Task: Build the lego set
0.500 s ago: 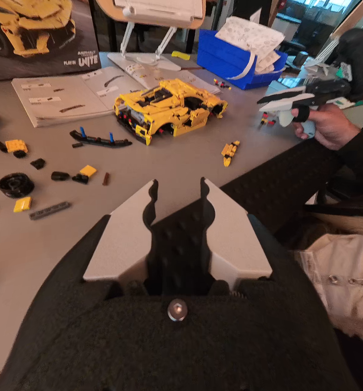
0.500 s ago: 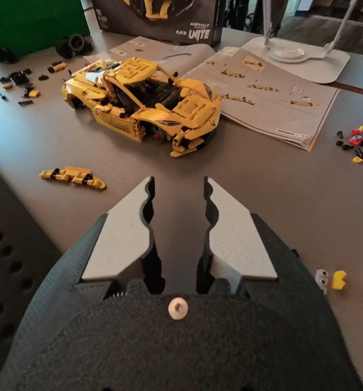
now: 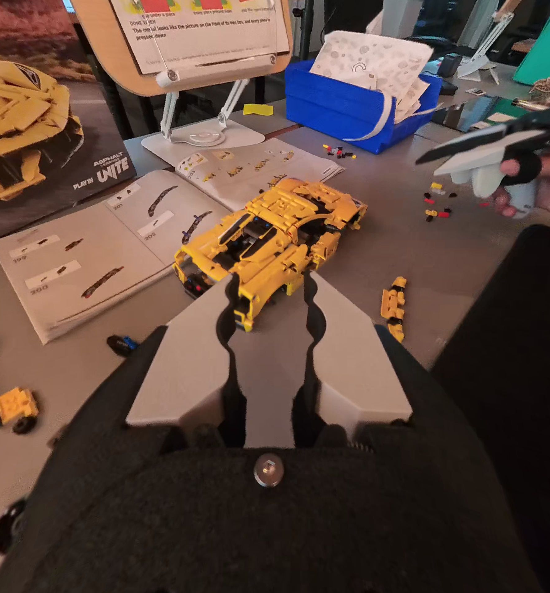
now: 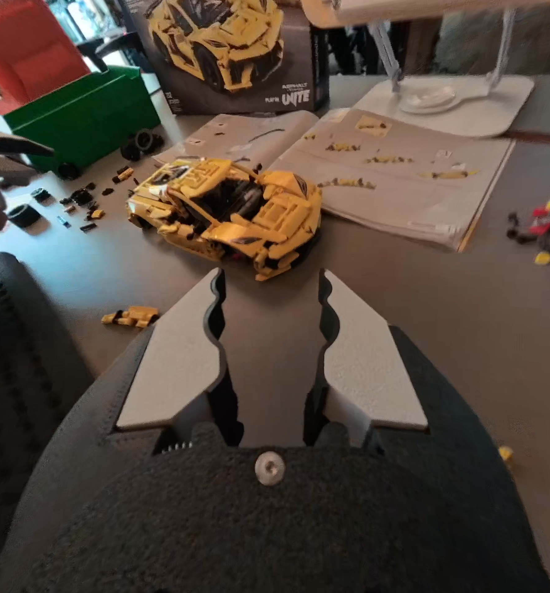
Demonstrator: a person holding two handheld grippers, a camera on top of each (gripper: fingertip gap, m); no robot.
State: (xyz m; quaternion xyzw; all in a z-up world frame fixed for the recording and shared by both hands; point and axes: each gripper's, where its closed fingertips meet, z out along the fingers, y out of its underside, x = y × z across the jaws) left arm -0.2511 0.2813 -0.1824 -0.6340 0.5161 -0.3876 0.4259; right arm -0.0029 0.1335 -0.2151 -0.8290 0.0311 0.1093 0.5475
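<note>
The partly built yellow lego car (image 3: pixel 277 234) stands on the grey table, also in the right wrist view (image 4: pixel 228 211). My left gripper (image 3: pixel 269 279) is open and empty, its tips just before the car's rear corner. My right gripper (image 4: pixel 270 274) is open and empty, a little short of the car's nose; it also shows in the left wrist view (image 3: pixel 479 160), held by a hand. A small yellow sub-assembly (image 3: pixel 394 308) lies right of the car, and shows in the right wrist view (image 4: pixel 131 316). The open instruction booklet (image 3: pixel 84 256) lies behind the car.
The set's box (image 3: pixel 42 134) stands at the back left, a document stand (image 3: pixel 203 138) behind the booklet, a blue bin (image 3: pixel 347 109) at the back right. A green bin (image 4: pixel 81 122) and loose black and yellow parts (image 4: pixel 81 199) lie left. Small red, black parts (image 4: pixel 536 224) lie right. My hands' fingertips stand some 30 cm from each other. My right gripper's tips are some 15 cm from the small yellow sub-assembly (image 3: pixel 394 308). The right camera catches it too, in the right wrist view (image 4: pixel 133 318).
Both grippers have moved forward toward the car. The left one now has its tips at the car's rear; the right one has closed in on its nose and opened slightly wider.
</note>
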